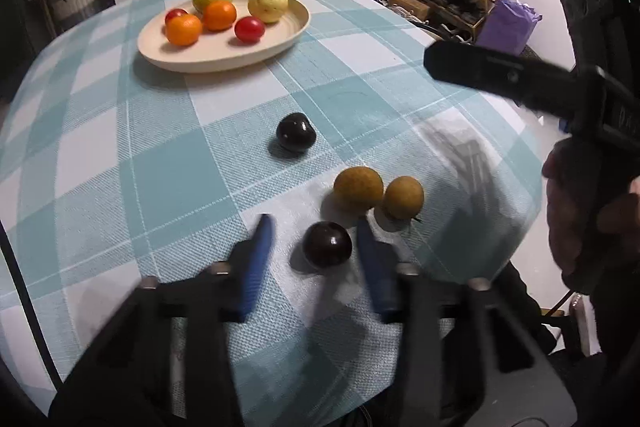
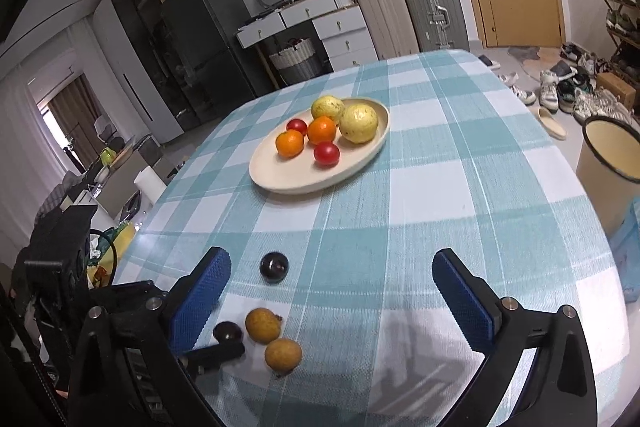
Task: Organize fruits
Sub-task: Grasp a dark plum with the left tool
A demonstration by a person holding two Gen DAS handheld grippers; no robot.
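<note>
four loose fruits lie on the teal checked tablecloth (image 1: pixel 168 155): a dark plum (image 1: pixel 327 245) near the table edge, a second dark plum (image 1: pixel 296 131) farther in, and two brown longans (image 1: pixel 358 187) touching side by side. the left gripper (image 1: pixel 316 231) is spread wide, its blue fingers (image 1: pixel 258 259) flanking the near plum without touching it. the right gripper (image 2: pixel 332 275) hangs above the cloth, also spread, holding nothing. well beyond, a cream oval plate (image 1: pixel 280 39) carries two oranges (image 1: pixel 219 15), two red tomatoes (image 1: pixel 249 29) and two yellow-green guavas (image 1: pixel 267 4).
</note>
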